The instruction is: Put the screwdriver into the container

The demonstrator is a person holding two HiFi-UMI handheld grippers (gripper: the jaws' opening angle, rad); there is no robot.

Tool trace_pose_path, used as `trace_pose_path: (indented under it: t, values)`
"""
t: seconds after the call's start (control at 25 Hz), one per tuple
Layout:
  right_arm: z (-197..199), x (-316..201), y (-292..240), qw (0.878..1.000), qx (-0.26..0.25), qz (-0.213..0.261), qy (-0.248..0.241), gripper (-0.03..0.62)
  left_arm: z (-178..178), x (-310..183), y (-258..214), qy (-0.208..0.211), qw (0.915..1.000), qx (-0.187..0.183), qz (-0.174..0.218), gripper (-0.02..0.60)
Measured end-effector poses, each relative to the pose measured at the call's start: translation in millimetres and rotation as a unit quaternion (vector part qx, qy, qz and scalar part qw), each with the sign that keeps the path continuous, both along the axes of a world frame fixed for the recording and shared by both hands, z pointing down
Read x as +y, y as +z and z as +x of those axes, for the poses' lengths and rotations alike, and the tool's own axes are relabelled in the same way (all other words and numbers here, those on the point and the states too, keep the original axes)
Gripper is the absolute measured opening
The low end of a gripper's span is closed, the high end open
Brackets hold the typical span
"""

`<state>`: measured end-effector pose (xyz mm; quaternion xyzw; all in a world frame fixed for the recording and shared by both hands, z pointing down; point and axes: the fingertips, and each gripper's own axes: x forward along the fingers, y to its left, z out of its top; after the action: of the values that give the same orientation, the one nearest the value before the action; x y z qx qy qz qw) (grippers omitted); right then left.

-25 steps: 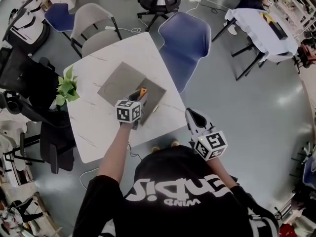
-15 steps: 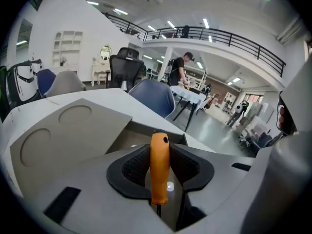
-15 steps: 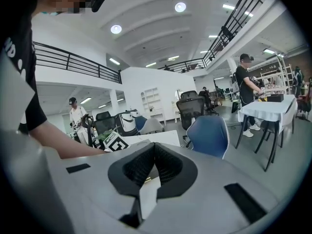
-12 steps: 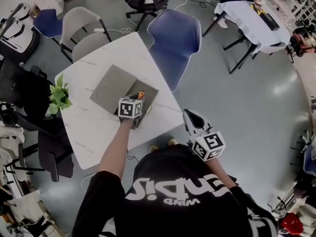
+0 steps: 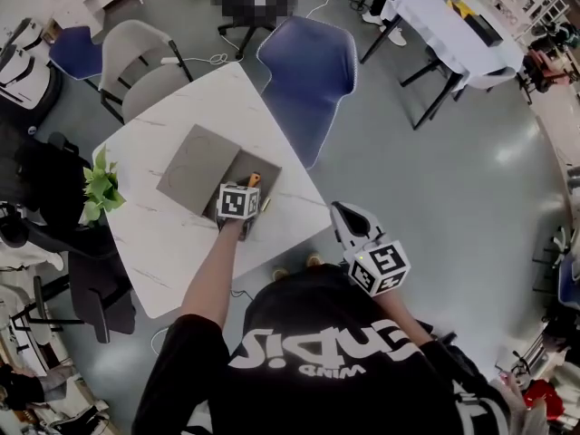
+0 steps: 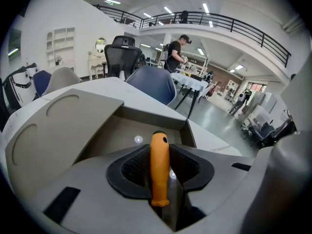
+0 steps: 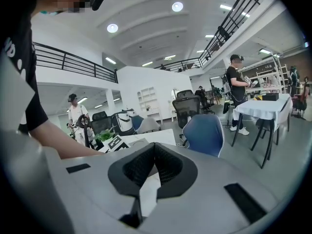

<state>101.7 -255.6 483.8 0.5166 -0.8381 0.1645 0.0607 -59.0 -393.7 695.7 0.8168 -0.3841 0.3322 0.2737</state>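
The grey container [image 5: 265, 172] lies open on the white table [image 5: 154, 234], its flat lid [image 5: 195, 157] folded out to the left. My left gripper [image 5: 249, 187] hovers over the open compartment, shut on the screwdriver [image 5: 255, 180], whose orange handle points away from me. In the left gripper view the screwdriver's handle [image 6: 159, 179] sits clamped between the black pads [image 6: 134, 169], above the container's hollow [image 6: 122, 130]; the shaft is hidden. My right gripper [image 5: 349, 220] hangs off the table's right side over the floor, shut and holding nothing [image 7: 154, 167].
A potted plant [image 5: 98, 188] stands at the table's left edge. A blue chair [image 5: 304, 71] and a grey chair [image 5: 145, 57] stand at the far sides. A cloth-covered table [image 5: 444, 25] is at the upper right. People stand in the background.
The head view has shifted a little. My left gripper still holds the screwdriver over the open container, barely moved. The right gripper stays where it was.
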Motion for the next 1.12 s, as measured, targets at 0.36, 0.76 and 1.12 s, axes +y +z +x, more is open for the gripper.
trace_pose_path:
  t: [0.36,0.76,1.12]
  values:
    - [4.1,8.0,2.9,1.000,0.000,-0.001,-0.002,0.012,0.2,5.2,-0.1,-0.003,1.0000,-0.007,0.003,0.135]
    - [12.2,8.2,2.0,1.000,0.000,-0.002,-0.013,0.012,-0.4,12.8,-101.8,-0.019,0.9929,0.052,0.105,0.019]
    - [-1.1,2.9,-2.7,0.999,0.002,0.012,-0.042,0.012,-23.1,73.5,-206.0,-0.031,0.9696,0.127,0.207,0.014]
